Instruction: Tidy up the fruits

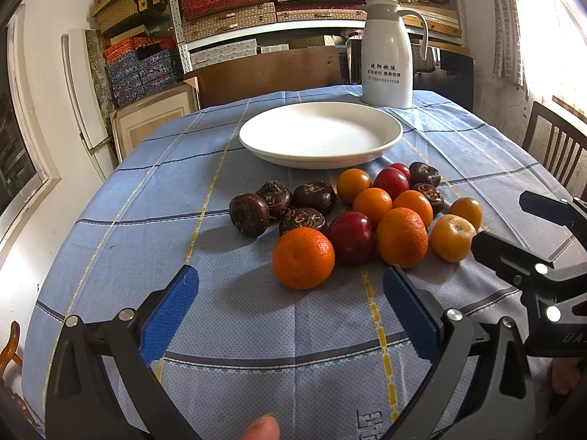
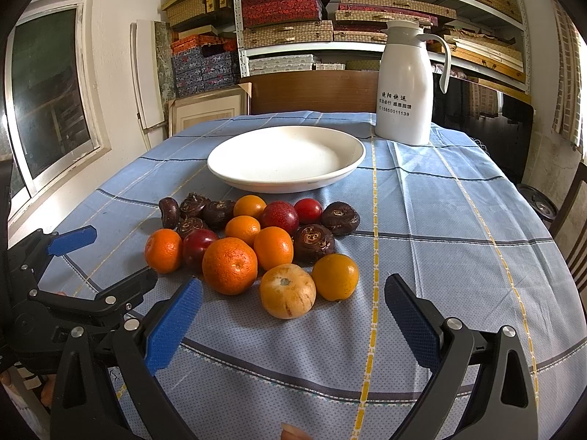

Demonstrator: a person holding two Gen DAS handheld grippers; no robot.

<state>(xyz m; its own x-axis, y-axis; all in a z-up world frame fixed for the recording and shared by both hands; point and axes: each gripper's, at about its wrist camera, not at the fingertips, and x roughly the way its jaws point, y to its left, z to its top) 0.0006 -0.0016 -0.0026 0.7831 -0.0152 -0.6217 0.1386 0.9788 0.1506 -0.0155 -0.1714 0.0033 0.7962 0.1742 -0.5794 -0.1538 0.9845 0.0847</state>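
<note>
A pile of fruit lies on the blue checked tablecloth (image 1: 256,315): several oranges, the nearest one (image 1: 303,257) just ahead of my left gripper (image 1: 291,311), red plums (image 1: 351,237) and dark brown water chestnuts (image 1: 249,214). Behind the pile stands an empty white plate (image 1: 321,134). My left gripper is open and empty. In the right wrist view the same pile shows, with a pale orange (image 2: 288,290) closest to my right gripper (image 2: 293,315), which is open and empty. The plate (image 2: 286,157) sits beyond.
A white thermos jug (image 1: 387,55) stands behind the plate at the table's far edge, also in the right wrist view (image 2: 403,84). Shelves with boxes (image 1: 227,18) line the back wall. A wooden chair (image 1: 554,146) stands at the right. The right gripper's fingers (image 1: 506,256) show at the right of the left wrist view.
</note>
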